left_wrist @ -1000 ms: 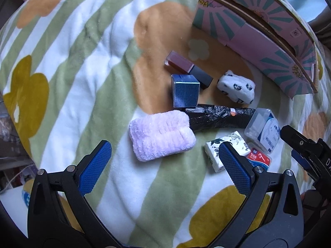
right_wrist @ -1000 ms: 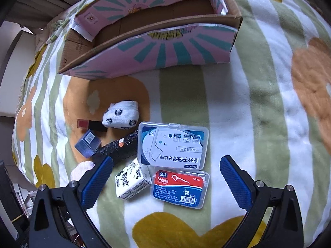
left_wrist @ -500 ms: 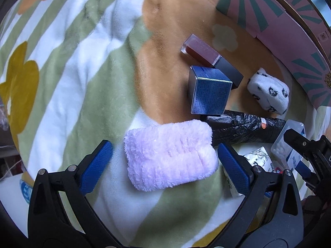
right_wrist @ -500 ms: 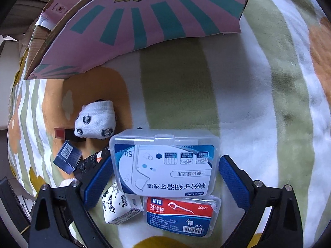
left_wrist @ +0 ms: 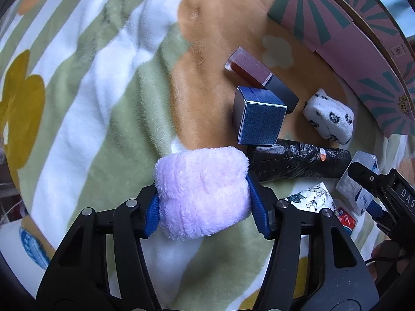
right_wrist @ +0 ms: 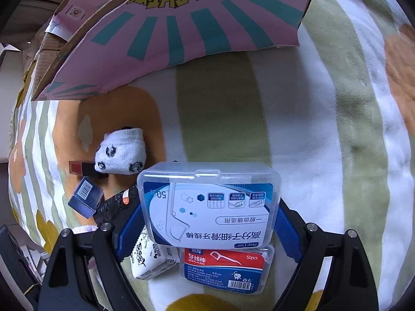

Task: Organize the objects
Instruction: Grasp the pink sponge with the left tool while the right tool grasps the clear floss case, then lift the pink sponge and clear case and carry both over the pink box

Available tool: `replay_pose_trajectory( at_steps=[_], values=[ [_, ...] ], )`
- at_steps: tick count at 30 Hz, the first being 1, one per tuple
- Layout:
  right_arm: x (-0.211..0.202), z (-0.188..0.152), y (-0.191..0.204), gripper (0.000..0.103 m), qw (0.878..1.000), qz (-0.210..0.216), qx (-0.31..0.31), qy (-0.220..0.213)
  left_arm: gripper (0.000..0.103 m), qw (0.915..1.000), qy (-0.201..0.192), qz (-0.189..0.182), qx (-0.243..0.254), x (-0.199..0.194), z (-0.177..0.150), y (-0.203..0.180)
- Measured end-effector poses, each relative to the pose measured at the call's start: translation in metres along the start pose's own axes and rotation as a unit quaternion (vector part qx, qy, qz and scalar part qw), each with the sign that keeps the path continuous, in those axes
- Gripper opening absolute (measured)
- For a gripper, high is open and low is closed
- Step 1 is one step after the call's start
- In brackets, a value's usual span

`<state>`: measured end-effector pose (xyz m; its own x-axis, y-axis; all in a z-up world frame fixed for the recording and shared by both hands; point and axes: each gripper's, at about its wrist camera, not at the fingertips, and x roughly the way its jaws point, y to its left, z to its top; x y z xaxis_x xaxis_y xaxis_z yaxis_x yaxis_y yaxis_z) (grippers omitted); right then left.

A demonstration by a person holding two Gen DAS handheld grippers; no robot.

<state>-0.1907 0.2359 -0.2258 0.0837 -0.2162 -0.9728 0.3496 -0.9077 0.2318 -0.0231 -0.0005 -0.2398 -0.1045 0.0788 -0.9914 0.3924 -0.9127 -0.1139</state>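
My left gripper (left_wrist: 205,203) is shut on a fluffy lilac cloth (left_wrist: 202,191) that rests on the flowered blanket (left_wrist: 90,83). My right gripper (right_wrist: 207,223) is shut on a clear floss-pick box with a blue and white label (right_wrist: 210,204). A second floss box with a red label (right_wrist: 225,267) lies just below it. A pink and teal cardboard box (right_wrist: 181,26) stands open at the back; it also shows in the left wrist view (left_wrist: 363,31). The right gripper also shows at the right edge of the left wrist view (left_wrist: 384,197).
Near the cloth lie a blue cube box (left_wrist: 259,116), a dark red lipstick box (left_wrist: 259,72), a rolled white panda sock (left_wrist: 329,116), a black plastic roll (left_wrist: 298,160) and a white tissue pack (right_wrist: 153,259).
Both grippers moved forward and closed. The left one took hold of the lilac cloth. The right one took hold of the blue-label floss box.
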Motion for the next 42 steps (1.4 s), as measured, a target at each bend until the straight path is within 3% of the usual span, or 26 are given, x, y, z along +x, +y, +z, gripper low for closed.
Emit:
replay_pose_trajectory(
  at_steps=[14,21,27,35,42],
  values=[
    [-0.048,-0.023,-0.007,0.087,0.999,0.001,0.015,-0.036,0.050,0.9993,-0.028,-0.026,-0.001,-0.054,0.004,0.020],
    [-0.078,-0.027,0.004,0.087,0.998,-0.009,0.014,-0.067,0.050,0.9977,-0.054,-0.040,-0.005,-0.061,-0.009,0.034],
    [-0.094,-0.024,0.053,0.087,0.993,-0.032,0.002,-0.115,0.050,0.9932,-0.095,-0.050,0.045,-0.103,0.009,0.029],
    [-0.153,-0.043,0.072,0.087,0.981,-0.073,-0.025,-0.180,0.050,0.9796,-0.144,-0.058,0.128,-0.166,0.035,0.017],
    [-0.186,-0.064,0.089,0.087,0.971,-0.104,-0.032,-0.212,0.050,0.9684,-0.174,-0.064,0.167,-0.202,0.041,-0.001]
  ],
)
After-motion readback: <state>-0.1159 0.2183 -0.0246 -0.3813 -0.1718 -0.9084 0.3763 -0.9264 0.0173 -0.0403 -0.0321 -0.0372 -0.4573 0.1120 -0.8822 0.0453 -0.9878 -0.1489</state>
